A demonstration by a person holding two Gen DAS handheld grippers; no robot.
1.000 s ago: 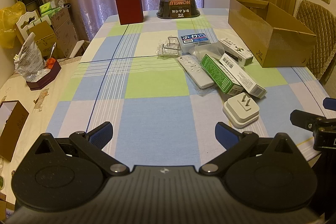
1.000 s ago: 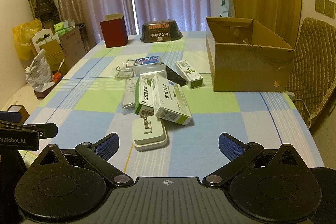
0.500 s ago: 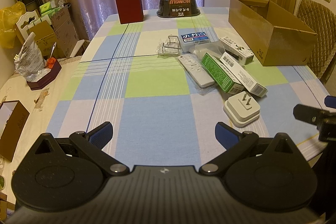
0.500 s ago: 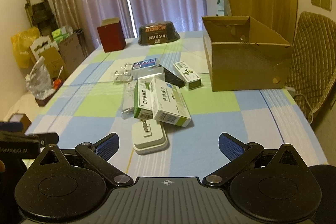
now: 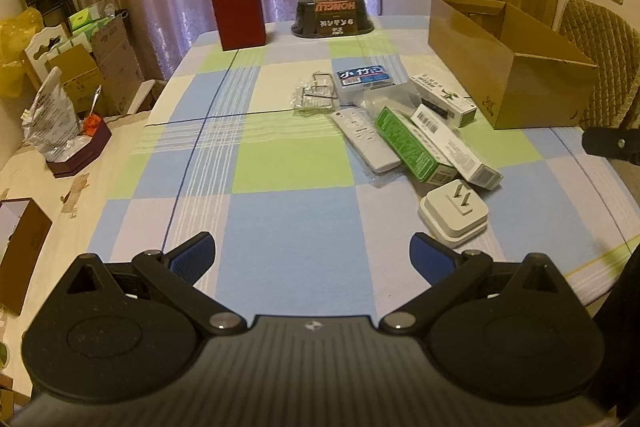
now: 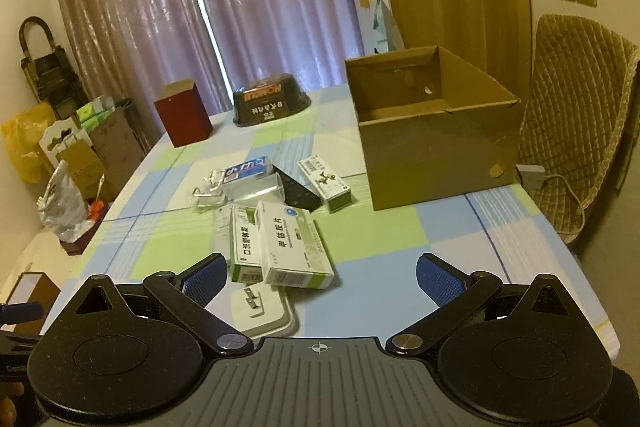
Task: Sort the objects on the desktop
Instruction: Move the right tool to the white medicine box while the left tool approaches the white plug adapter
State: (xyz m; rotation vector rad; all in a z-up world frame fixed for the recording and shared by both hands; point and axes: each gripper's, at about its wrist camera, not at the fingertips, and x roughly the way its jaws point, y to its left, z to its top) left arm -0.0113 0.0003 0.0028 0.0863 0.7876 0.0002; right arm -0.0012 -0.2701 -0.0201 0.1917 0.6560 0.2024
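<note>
Right wrist view: right gripper [image 6: 318,277], jaws spread and empty, has advanced over white flat plug adapter [image 6: 262,309]; brown open cardboard box [image 6: 434,131] empty. Left gripper [image 5: 312,253] spread, idle. First pick likely imminent.

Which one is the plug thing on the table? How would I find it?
Start at the big open cardboard box, then look at the pile of small boxes beside it. At the pile's near end lies the white plug adapter: square, flat, and the only thing with two metal prongs sticking up.

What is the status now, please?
Left gripper open, empty. Right gripper open, over the plug. Pile unsorted, box empty. Nothing in the way.
</note>
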